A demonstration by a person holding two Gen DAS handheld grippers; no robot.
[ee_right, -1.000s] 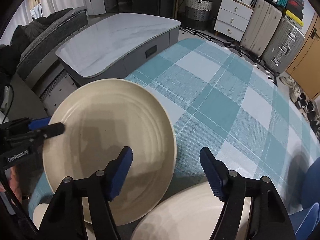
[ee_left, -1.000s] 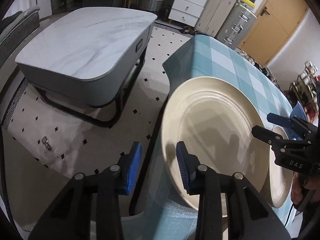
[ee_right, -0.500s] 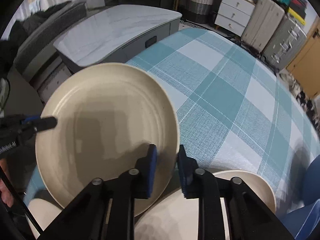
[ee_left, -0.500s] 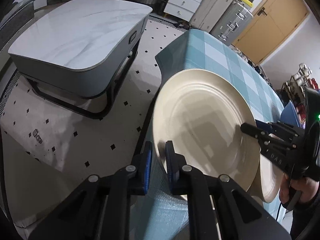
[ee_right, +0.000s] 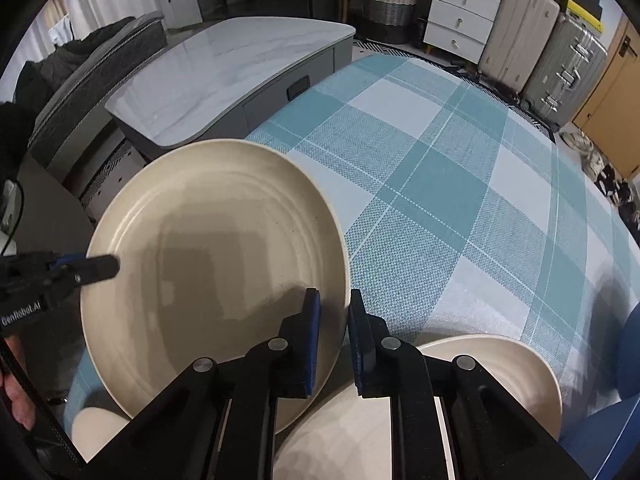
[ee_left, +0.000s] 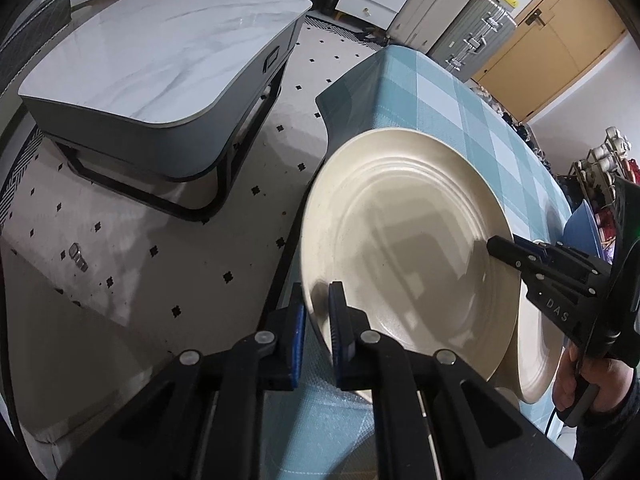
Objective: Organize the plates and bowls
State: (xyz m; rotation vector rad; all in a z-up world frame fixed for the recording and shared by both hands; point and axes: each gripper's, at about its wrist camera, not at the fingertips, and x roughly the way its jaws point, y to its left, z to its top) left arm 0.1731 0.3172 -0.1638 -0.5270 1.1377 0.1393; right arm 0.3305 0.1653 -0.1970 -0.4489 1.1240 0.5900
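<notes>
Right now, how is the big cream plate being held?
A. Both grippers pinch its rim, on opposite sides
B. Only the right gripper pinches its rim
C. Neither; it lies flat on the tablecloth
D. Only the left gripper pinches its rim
A. The left gripper is closed on the near rim of the cream plate, and the right gripper is closed on the opposite rim, with the plate tilted above the checked tablecloth.

Three cream plates [ee_right: 216, 248] show: one at 9 o'clock, one at 5 o'clock, one at 7 o'clock. Two grippers [ee_right: 332, 312] appear. Two suitcases [ee_right: 520, 28] stand at 1 o'clock.
</notes>
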